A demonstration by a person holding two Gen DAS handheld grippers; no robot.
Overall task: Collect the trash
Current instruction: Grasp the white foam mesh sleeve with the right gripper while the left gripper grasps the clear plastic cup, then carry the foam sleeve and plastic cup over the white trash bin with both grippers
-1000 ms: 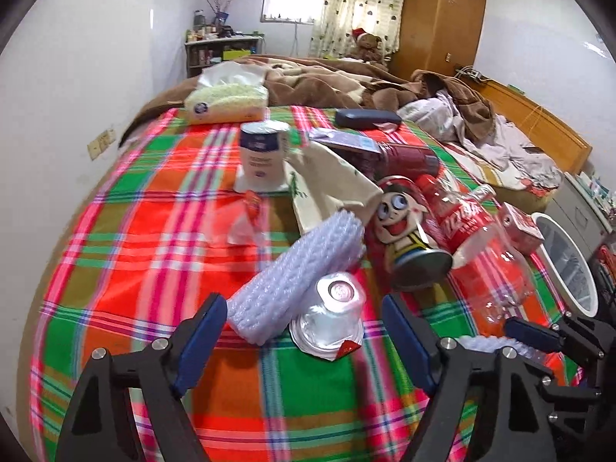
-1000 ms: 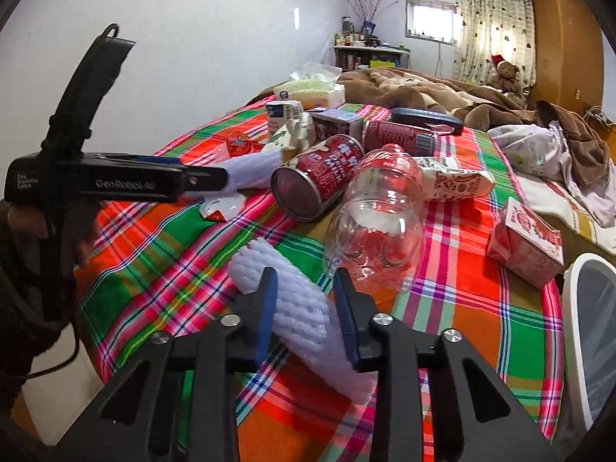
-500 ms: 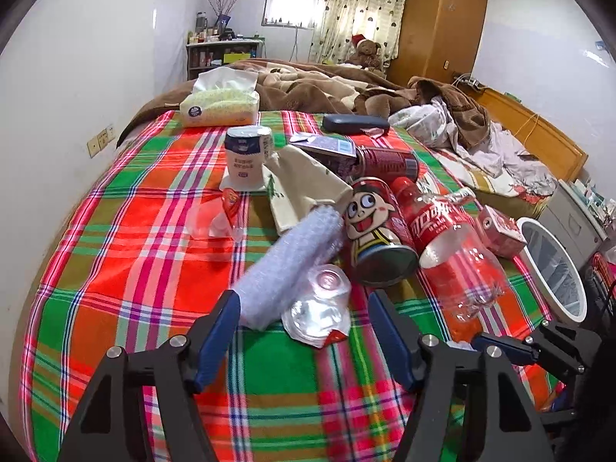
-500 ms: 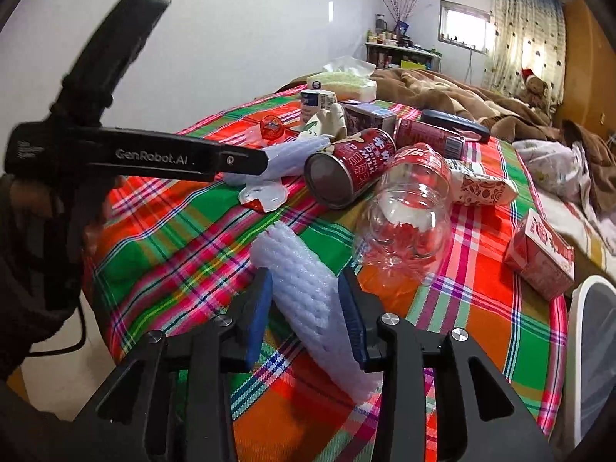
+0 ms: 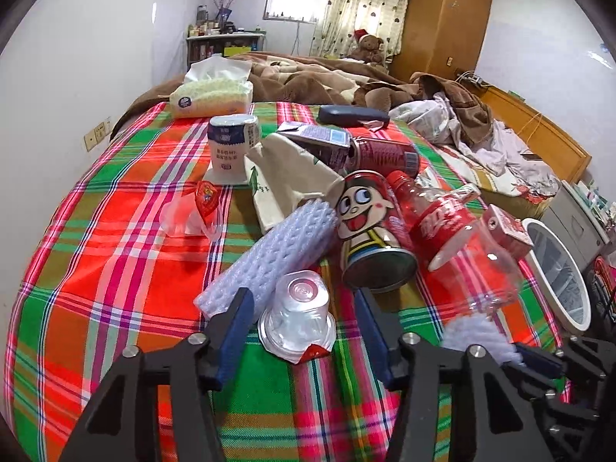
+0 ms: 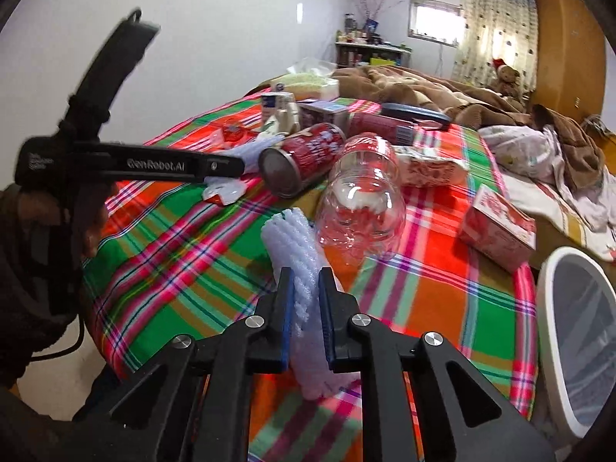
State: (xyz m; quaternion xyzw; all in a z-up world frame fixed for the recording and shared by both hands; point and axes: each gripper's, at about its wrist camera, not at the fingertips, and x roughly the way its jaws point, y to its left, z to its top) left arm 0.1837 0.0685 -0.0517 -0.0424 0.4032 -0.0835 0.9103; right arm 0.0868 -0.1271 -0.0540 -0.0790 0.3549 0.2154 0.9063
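Observation:
On the plaid cloth [image 5: 115, 269], an upturned clear plastic cup [image 5: 296, 315] with a torn foil lid sits between the fingers of my left gripper [image 5: 301, 296]. The jaws are closing, and a small gap still shows on each side of the cup. My right gripper [image 6: 306, 275] is shut on a white foam net sleeve [image 6: 292, 238], squeezing it flat. That sleeve and gripper also show at the lower right of the left wrist view, the sleeve [image 5: 473, 331] sticking out. A white-rimmed bin [image 6: 569, 327] stands off the bed's right edge.
Lying close behind the cup are a second foam sleeve [image 5: 277, 254], a cartoon-face can [image 5: 369, 231], a clear red-labelled bottle [image 5: 454, 238] and a red carton [image 5: 504, 231]. Farther back are a jelly cup [image 5: 192, 211], a white carton [image 5: 231, 142] and a tissue pack [image 5: 211, 96].
My left jaws have narrowed around the upturned cup. My right jaws have closed onto the foam sleeve and now pinch it flat.

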